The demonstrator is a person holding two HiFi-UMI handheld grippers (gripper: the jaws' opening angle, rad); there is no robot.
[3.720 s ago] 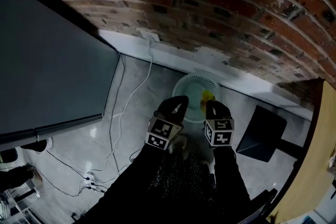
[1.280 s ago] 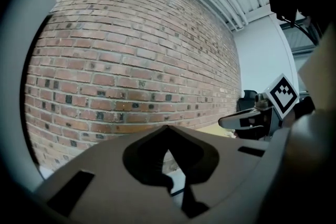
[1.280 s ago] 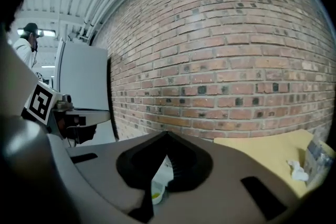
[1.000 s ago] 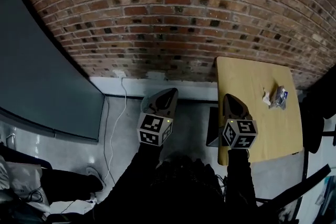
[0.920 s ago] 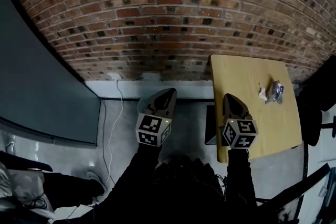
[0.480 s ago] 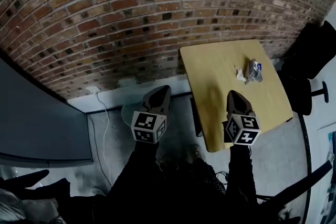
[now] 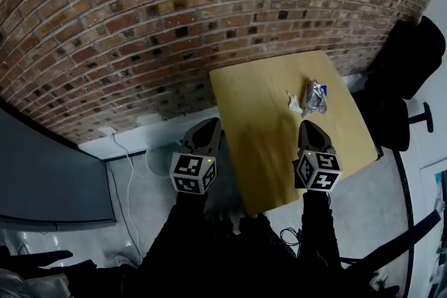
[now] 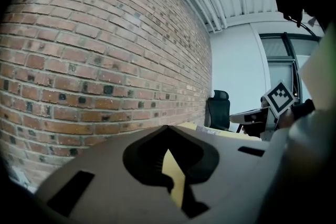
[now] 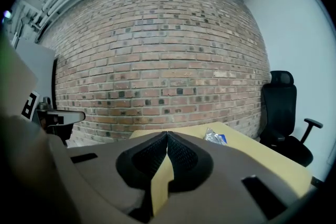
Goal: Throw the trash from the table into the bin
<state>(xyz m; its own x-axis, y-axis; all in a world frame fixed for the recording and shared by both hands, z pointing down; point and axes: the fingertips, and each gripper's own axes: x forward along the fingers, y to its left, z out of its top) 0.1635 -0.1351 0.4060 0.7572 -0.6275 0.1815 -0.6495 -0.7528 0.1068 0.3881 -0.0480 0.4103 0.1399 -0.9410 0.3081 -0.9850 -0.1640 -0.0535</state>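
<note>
On the table's far part, trash lies untouched

Wrapper [image 7: 316,97] and scrap [image 7: 294,103] sit just beside each other on the table [image 7: 265,143]. Over its near edge hangs the right gripper [image 7: 309,128], the left gripper [image 7: 209,125] left of it above the floor [image 7: 136,185]; both closed, empty

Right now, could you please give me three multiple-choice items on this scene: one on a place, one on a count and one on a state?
1. Where does the foil wrapper lie?
A) on the far right part of the table
B) at the table's near left corner
C) hanging off the table's near edge

2. How many pieces of trash lie on the table?
A) one
B) two
C) four

3. How is the right gripper?
A) open, empty
B) shut on the wrapper
C) shut, empty

Answers:
1 A: it sits ahead of the right gripper, toward the brick wall.
2 B: the wrapper and a white paper scrap beside it.
3 C: its jaws meet with nothing between them.
</note>
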